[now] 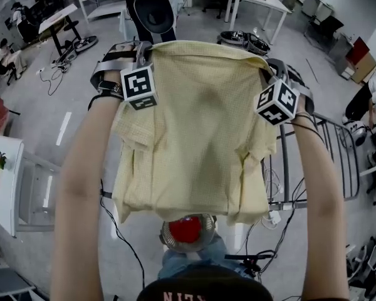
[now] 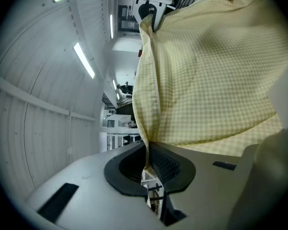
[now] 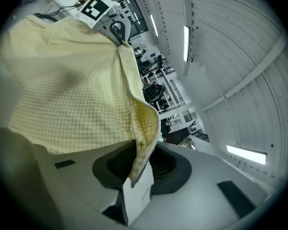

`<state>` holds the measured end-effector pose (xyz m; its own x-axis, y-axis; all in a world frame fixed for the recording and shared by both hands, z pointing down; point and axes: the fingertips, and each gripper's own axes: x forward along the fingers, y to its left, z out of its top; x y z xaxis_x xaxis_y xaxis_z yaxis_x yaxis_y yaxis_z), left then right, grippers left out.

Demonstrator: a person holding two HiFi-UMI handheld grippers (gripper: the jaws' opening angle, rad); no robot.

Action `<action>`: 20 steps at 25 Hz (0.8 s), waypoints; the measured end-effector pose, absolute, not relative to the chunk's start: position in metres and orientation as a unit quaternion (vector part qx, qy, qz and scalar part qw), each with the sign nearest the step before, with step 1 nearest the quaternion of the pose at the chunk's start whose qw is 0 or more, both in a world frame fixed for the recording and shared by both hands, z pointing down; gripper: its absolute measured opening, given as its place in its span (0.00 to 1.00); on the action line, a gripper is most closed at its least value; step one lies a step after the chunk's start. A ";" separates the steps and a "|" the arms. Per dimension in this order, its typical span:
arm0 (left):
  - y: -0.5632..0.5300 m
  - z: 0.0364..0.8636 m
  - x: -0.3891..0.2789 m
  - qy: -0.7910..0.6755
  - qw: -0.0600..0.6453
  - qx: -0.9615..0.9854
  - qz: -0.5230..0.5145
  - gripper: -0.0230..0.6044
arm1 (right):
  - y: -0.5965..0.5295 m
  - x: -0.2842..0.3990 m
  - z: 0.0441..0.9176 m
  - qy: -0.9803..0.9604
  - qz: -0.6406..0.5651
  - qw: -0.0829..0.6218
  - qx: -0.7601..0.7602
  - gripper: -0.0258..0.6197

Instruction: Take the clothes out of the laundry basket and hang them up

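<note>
The left gripper has its jaws pressed almost fully together on a thin fold at the edge of a pale yellow checked shirt. From that pinch the cloth rises out of the jaws and spreads away to one side of them. The right gripper has its jaws nearly closed as well, a shade wider, clamped on a thicker, doubled hem of the same shirt. A small tip of fabric pokes out behind the pads. In the head view the left gripper and the right gripper each hold one top corner of the shirt. The shirt is stretched flat between the two pairs of jaws, and its body hangs down from them towards the person. Below the hem, well under both jaws, sits a round basket with something red inside. A metal drying rack stands beyond the right gripper's side, partly hidden by the shirt's edge.
</note>
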<state>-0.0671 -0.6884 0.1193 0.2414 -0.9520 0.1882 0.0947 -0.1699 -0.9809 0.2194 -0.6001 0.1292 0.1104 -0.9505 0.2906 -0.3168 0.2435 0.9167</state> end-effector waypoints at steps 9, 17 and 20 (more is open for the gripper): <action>-0.713 0.149 -0.058 0.367 0.586 -0.516 -0.506 0.07 | -0.632 0.227 0.176 -0.531 -0.377 0.580 0.489 0.16; -0.738 0.226 -0.054 0.337 0.533 -0.535 -0.562 0.07 | -0.655 0.230 0.246 -0.563 -0.343 0.608 0.442 0.16; -0.746 0.248 -0.053 0.324 0.515 -0.541 -0.581 0.07 | -0.664 0.230 0.268 -0.574 -0.326 0.616 0.431 0.16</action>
